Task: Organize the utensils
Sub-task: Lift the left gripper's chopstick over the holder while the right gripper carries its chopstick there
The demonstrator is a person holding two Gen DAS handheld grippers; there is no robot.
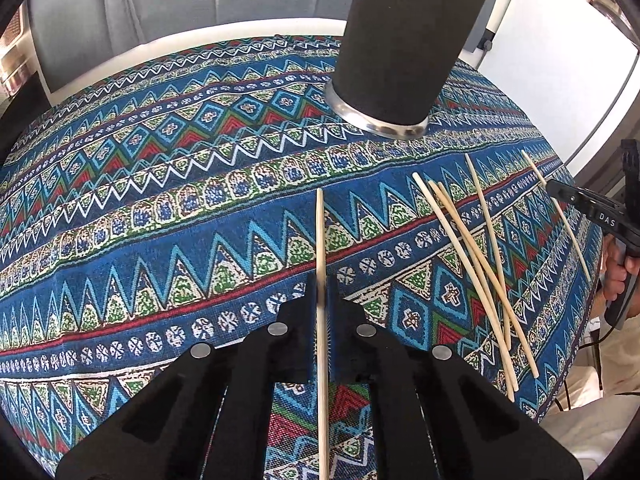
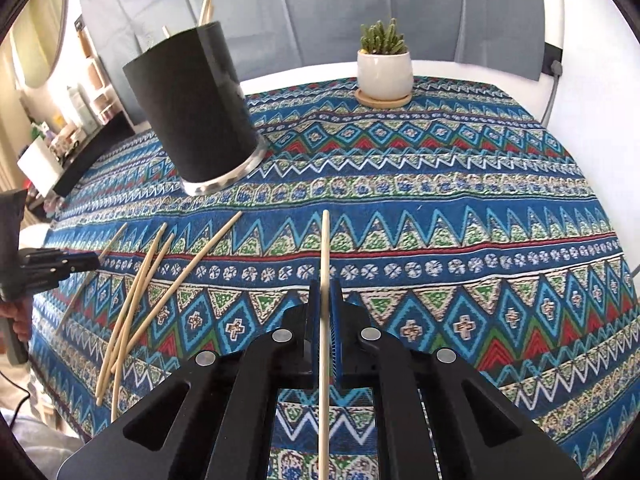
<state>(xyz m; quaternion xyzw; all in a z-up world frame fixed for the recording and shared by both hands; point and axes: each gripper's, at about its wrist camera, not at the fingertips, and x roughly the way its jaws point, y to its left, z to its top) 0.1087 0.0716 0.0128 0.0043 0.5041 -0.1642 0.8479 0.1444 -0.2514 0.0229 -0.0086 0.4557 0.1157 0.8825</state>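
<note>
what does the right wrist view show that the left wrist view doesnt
Only the right wrist view shows the potted cactus and chopstick tips poking out of the black holder. Only the left wrist view shows the white panel past the table edge. Both show the patterned tablecloth, loose chopsticks, and each view's own tongs closed on one chopstick: left, right.

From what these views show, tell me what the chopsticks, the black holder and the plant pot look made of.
Chopsticks: pale, matte, thin sticks, probably bamboo or light wood.
Holder: a dull black, non-reflective wall, maybe coated or wrapped, above a shiny silver base ring that looks like metal.
Plant pot: smooth white, likely glazed ceramic, on a tan saucer that seems wooden.
</note>
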